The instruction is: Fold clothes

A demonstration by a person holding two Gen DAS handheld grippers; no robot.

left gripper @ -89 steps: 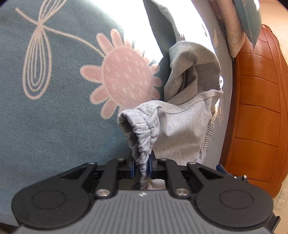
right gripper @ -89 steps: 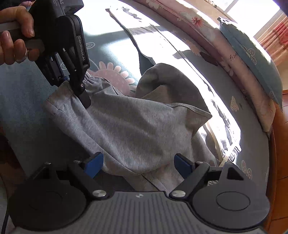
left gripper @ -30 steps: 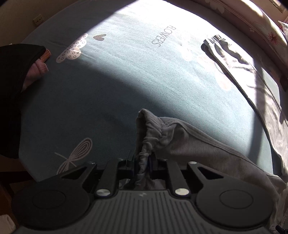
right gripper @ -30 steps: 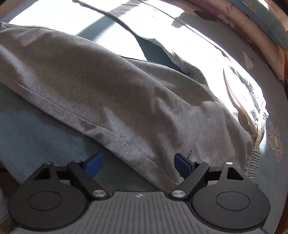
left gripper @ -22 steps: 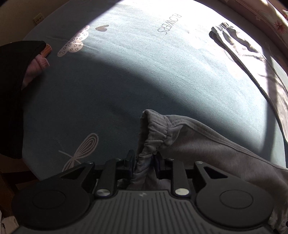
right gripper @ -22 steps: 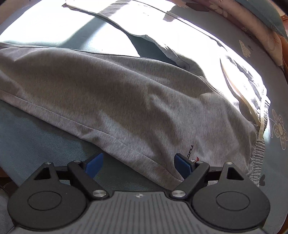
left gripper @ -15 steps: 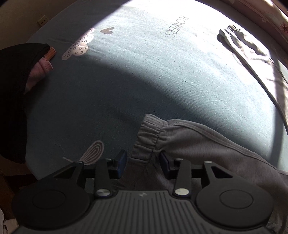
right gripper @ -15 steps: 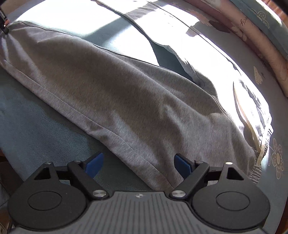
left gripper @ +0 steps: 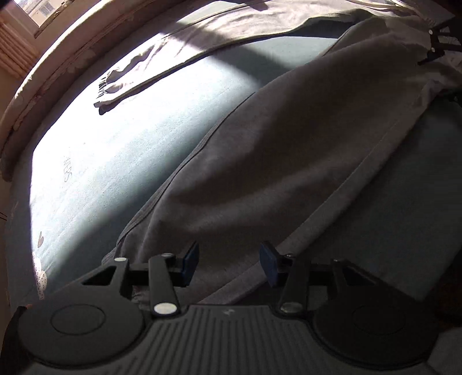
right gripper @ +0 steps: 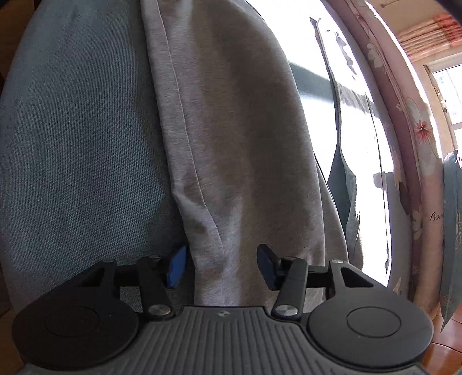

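Grey sweatpants (left gripper: 288, 150) lie stretched out on the blue-green bed sheet (left gripper: 121, 161), mostly in shadow. My left gripper (left gripper: 229, 264) hovers over their near part; its jaws are opening and the blue pads stand apart above the cloth without pinching it. Far off at the top right, the right gripper's black fingers (left gripper: 441, 43) show at the pants' other end. In the right wrist view the same sweatpants (right gripper: 236, 138) run away from my right gripper (right gripper: 221, 266). Its jaws are closing with the cloth's seamed edge between them, and the pads are not pressing on it.
A second pale garment (left gripper: 173, 52) lies in the sun beyond the sweatpants, also seen as the pale garment (right gripper: 343, 86). A pink flowered quilt (right gripper: 418, 129) and a pillow (right gripper: 453, 216) line the far side. A window (left gripper: 29, 11) is behind, and wooden floor (right gripper: 444, 357) beside the bed.
The left gripper has let go of the gathered elastic end, spread its jaws, rolled and swung across over the pants. The right gripper has rolled, dropped closer, and its jaws have narrowed.
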